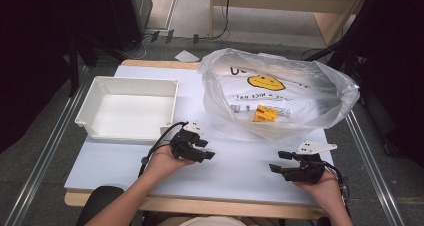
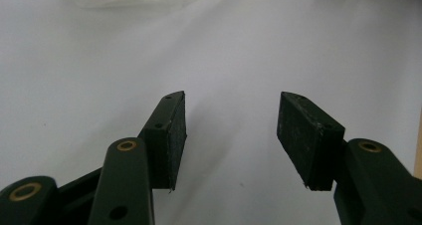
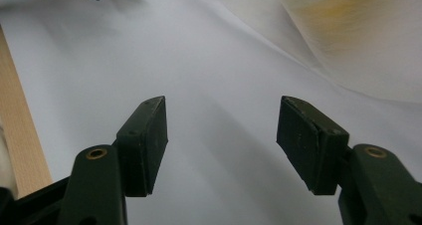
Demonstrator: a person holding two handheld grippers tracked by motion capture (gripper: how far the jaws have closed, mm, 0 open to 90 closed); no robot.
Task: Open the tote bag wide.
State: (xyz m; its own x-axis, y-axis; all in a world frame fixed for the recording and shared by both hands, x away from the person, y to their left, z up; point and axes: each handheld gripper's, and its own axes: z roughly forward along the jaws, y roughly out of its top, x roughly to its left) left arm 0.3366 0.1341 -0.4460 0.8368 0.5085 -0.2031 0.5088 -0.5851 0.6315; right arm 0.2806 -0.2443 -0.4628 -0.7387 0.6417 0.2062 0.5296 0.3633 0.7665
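A: Where are the two tools?

B: Both sit low over the near part of the white desk (image 1: 240, 171). The left hand-held gripper (image 1: 209, 149) is just in front of the white bin (image 1: 128, 107), its jaws pointing to the right and a little toward the near edge. The right hand-held gripper (image 1: 280, 162) is near the right corner, jaws pointing left, so the two tips face each other across a bare stretch of desk.

A: Jaws?

B: Spread apart on both, nothing between them. The left gripper view shows the left hand-held gripper (image 2: 231, 123) over plain desk surface (image 2: 229, 46); the right gripper view shows the right hand-held gripper (image 3: 221, 130) the same way.

A: And the bag?

B: A clear plastic bag (image 1: 320, 86) with a yellow smiley print lies on the far right of the desk, mouth open, long axis running left to right. A small orange packet (image 1: 265, 113) lies inside it. Its edge (image 3: 358, 41) shows, blurred, at the top right of the right gripper view.

A: The bin?

B: Far left, long side left to right.
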